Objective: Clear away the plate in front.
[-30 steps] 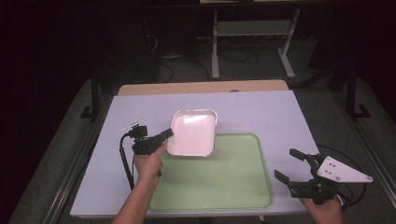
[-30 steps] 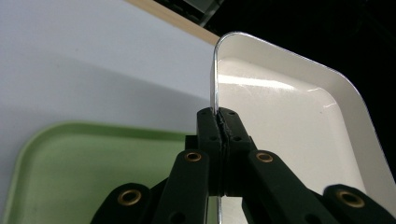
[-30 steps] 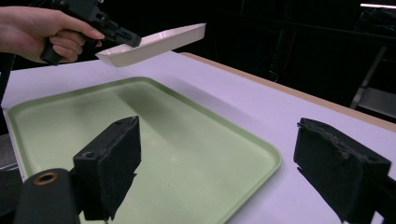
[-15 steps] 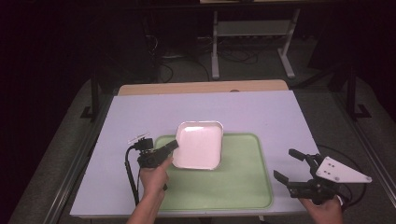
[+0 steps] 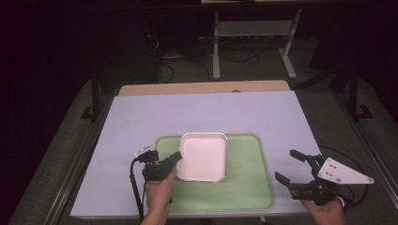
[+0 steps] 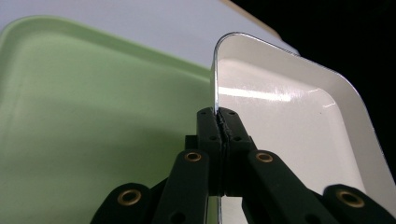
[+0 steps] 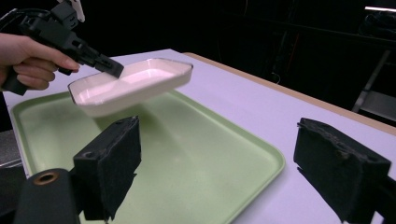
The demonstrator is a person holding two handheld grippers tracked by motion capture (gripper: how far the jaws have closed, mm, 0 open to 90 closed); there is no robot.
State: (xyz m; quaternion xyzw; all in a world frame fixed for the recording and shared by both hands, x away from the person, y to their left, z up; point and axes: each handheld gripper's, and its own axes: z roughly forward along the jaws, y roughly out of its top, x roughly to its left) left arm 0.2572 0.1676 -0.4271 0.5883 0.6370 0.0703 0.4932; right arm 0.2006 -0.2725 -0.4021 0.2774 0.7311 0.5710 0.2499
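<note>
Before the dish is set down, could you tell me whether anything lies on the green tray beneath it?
Nothing visible does: the white dish, held by the left hand-held gripper, hangs above bare green tray.

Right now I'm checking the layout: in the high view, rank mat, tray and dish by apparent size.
1. Mat, largest.
2. Tray.
3. Dish, smallest; it is held up nearer the camera, yet clearly looks smallest.
</note>
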